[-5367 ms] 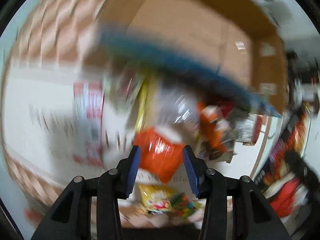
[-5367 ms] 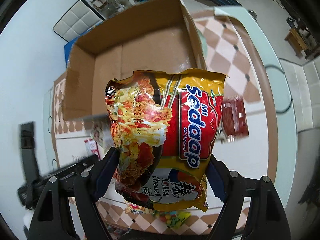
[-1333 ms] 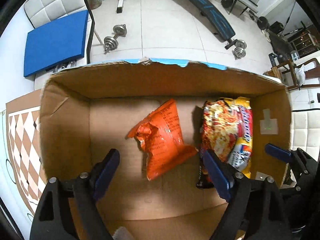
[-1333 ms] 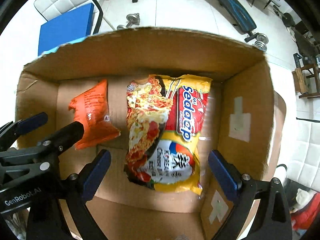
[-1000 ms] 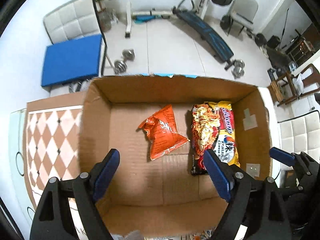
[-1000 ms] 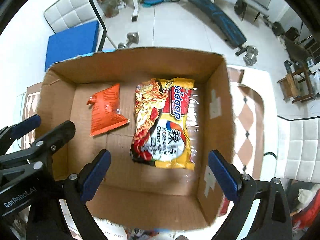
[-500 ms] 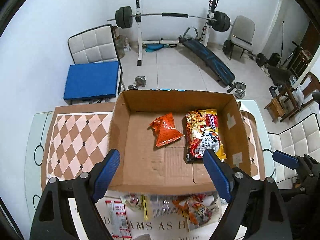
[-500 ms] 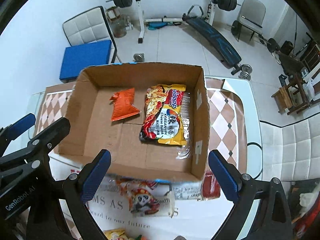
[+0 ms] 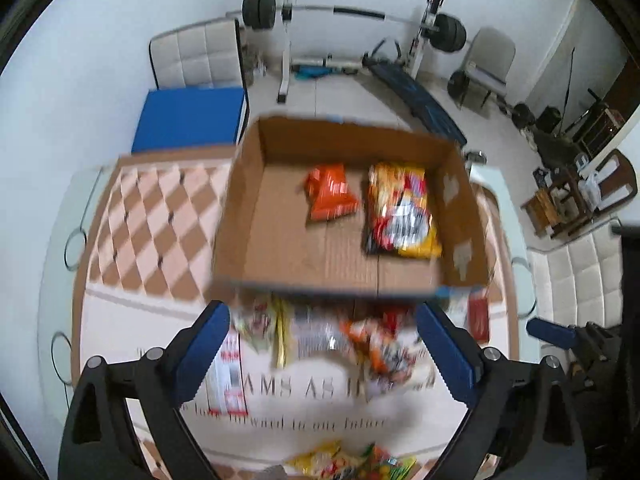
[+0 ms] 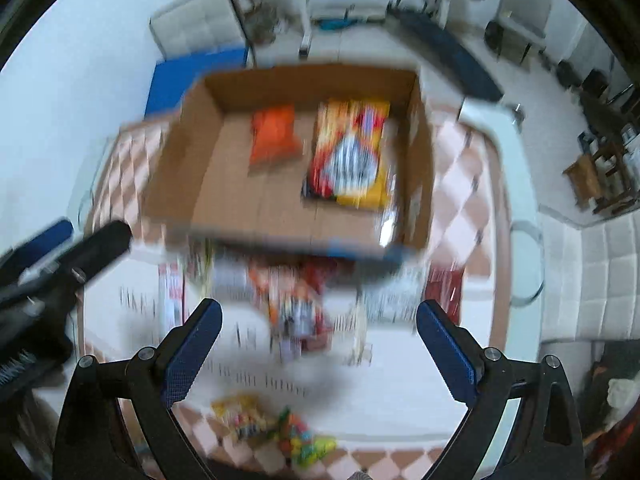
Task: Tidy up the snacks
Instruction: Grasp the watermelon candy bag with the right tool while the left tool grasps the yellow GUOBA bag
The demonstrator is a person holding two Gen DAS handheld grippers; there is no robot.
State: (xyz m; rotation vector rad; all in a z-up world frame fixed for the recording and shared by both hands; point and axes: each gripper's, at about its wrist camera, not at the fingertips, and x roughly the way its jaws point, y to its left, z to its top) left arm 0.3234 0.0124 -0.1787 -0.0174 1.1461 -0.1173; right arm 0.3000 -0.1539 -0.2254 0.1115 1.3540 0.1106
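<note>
An open cardboard box (image 9: 240,208) (image 10: 172,184) stands on the table. Inside lie an orange snack bag (image 9: 330,196) (image 10: 274,138) and, to its right, a yellow-red noodle packet (image 9: 400,210) (image 10: 350,152). Several loose snack packets (image 9: 372,344) (image 10: 296,308) lie blurred on the white mat in front of the box. My left gripper (image 9: 324,344) hangs above them, its jaws opening, nothing between them. My right gripper (image 10: 318,344) is open wide and empty over the same pile. The left gripper also shows at the left edge of the right wrist view.
A yellow candy bag (image 9: 352,462) (image 10: 276,428) lies near the table's front edge. A red packet (image 9: 478,314) (image 10: 444,288) sits by the box's right front corner. The checkered tablecloth (image 9: 152,224) spreads left of the box. Gym gear and chairs stand behind.
Both grippers have pulled back and up from the box, so the table's loose snacks now lie under them. The left jaws stand a little wider.
</note>
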